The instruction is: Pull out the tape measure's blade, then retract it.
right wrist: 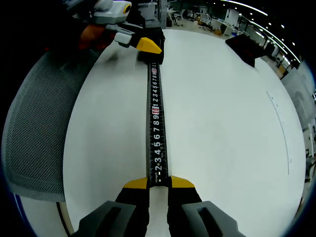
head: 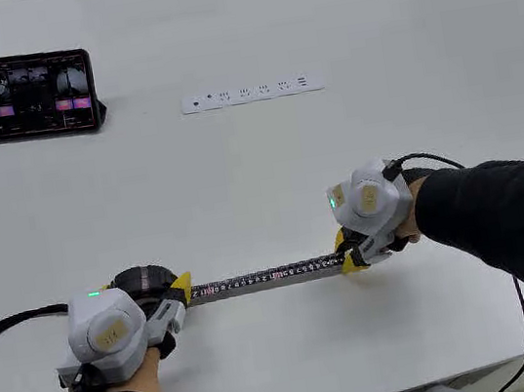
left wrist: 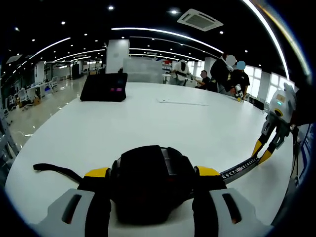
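Note:
A black tape measure case [head: 142,280] rests on the white table, and my left gripper [head: 180,292] is shut on it; in the left gripper view the case [left wrist: 152,180] sits between the yellow-tipped fingers [left wrist: 98,173]. Its dark blade [head: 266,276] with white numbers stretches flat along the table to my right gripper [head: 352,259], which is shut on the blade's end. The right gripper view has the blade [right wrist: 156,128] running straight away from the right gripper [right wrist: 158,183] to the case [right wrist: 150,43]. A black wrist strap [head: 19,320] trails left from the case.
A tablet [head: 31,94] stands propped at the back left of the table. A white power strip [head: 251,92] lies at the back centre. The near table edge [head: 409,386] runs just below the grippers. People stand far off behind the table in the left gripper view.

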### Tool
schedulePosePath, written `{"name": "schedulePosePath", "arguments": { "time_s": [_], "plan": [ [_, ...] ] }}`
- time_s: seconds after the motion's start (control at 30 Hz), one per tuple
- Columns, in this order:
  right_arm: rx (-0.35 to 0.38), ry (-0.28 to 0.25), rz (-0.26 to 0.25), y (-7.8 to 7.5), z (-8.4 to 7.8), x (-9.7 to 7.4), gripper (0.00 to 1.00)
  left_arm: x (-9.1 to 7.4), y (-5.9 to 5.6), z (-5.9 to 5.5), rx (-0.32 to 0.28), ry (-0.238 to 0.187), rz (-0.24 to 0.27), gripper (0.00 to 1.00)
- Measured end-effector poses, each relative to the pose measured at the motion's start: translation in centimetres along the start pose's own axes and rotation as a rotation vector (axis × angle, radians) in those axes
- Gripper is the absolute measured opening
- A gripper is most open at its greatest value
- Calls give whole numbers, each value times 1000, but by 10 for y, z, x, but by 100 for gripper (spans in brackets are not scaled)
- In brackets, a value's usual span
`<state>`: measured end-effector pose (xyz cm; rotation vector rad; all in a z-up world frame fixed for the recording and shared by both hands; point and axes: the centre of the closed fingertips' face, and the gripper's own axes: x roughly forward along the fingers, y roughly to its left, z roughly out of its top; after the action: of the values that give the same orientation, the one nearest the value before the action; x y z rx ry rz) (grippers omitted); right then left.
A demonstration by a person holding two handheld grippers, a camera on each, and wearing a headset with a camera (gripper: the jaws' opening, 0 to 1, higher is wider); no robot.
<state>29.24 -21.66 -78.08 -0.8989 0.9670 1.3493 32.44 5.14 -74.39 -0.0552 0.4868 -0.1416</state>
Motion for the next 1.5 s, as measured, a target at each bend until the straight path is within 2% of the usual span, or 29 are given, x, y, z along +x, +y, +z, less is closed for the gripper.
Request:
{"name": "schedulePosePath", "arguments": {
  "time_s": [0.43,0.8,1.5],
  "plan": [
    [17,14,-1,0,2,0,9,-2,-2,-2,4,10,-6,63],
    [72,10,-14,-1,4,2,9,-1,-2,-2,4,15,-6,63],
    [78,47,-21,-3,12,6,9,1,-1,-3,-4,30,-11,63]
  ]
}}
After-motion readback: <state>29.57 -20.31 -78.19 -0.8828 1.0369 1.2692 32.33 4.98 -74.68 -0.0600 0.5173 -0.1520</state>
